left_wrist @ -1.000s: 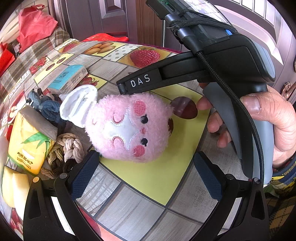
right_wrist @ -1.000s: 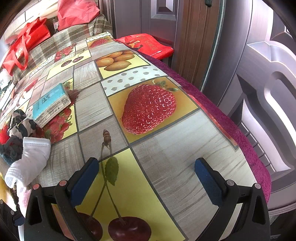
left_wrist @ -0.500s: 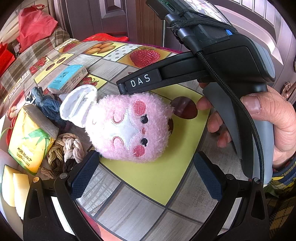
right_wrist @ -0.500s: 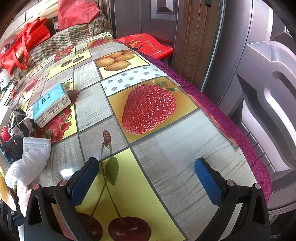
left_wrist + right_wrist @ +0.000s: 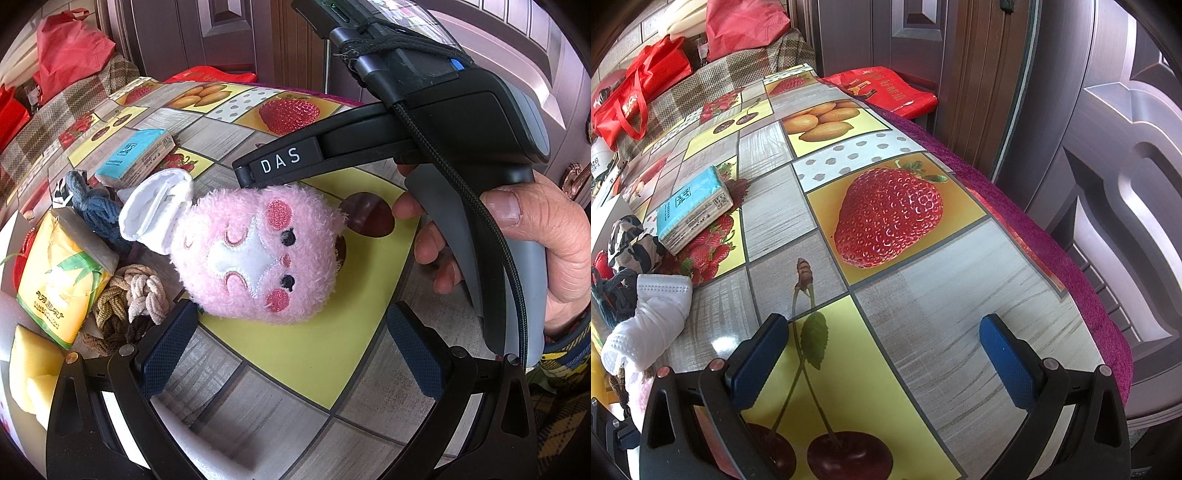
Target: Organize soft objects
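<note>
Pink fuzzy plush toy (image 5: 258, 254) with a white star patch and embroidered face is lying on its side on the counter (image 5: 295, 391), whose glossy cloth is printed with fruit squares, and it is sitting over the edge of a yellow cherry panel. The left hand-held gripper (image 5: 291, 347) is hovering with its blue-padded jaws spread wide and holding nothing; its left pad is just beside the toy's lower edge, though contact cannot be judged, while the right pad is well apart from it. The right hand-held gripper (image 5: 882, 358), seen in its own camera, is also standing open and empty above the cherry panel, and in the left wrist view its black body marked "DAS" is reaching over the top of the toy, gripped by the person's right hand (image 5: 535, 251).

A yellow bamboo-print tissue pack (image 5: 59, 284) is lying at the left of the toy. A blue-topped tissue pack (image 5: 692, 208) is resting farther back on a strawberry square. A white soft cloth piece (image 5: 157, 208) is lying against the toy's upper left side. A dark blue knotted rope (image 5: 94, 210) is sitting behind that piece. A beige and brown braided rope knot (image 5: 129, 299) is lying between the yellow pack and the toy.
</note>
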`<state>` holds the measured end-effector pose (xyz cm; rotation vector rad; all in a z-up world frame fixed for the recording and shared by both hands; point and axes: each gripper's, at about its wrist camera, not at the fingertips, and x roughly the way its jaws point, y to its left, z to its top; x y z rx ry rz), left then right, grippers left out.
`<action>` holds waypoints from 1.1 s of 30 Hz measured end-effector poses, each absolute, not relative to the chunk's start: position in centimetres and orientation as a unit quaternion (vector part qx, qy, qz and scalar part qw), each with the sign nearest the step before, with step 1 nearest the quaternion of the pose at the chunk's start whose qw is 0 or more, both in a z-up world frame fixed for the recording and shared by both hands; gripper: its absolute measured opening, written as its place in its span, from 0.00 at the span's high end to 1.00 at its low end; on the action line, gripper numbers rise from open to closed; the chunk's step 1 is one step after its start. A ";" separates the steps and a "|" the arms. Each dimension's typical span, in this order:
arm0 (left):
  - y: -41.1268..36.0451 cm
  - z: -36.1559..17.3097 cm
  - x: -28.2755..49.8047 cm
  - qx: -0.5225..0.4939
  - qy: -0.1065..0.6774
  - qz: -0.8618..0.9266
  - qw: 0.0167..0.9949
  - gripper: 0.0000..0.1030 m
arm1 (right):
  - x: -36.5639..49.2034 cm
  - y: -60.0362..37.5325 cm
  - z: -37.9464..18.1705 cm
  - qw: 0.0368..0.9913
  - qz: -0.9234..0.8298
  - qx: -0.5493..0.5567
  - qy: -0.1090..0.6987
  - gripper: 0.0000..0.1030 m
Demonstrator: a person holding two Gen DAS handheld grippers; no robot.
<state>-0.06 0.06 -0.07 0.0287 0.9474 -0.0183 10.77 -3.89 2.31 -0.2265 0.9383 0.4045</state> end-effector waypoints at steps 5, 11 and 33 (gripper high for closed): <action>0.1 -0.1 -0.1 0.014 0.456 -0.009 0.890 0.00 | 10.8 -3.9 2.3 0.866 0.193 -0.108 0.448 0.00; 0.1 -0.1 -0.1 0.014 0.456 -0.009 0.890 0.00 | 10.8 -3.9 2.3 0.866 0.193 -0.108 0.448 0.00; 1.0 0.9 -0.8 -0.037 0.441 -0.036 0.896 0.01 | 10.8 -3.9 2.3 0.866 0.194 -0.107 0.448 0.00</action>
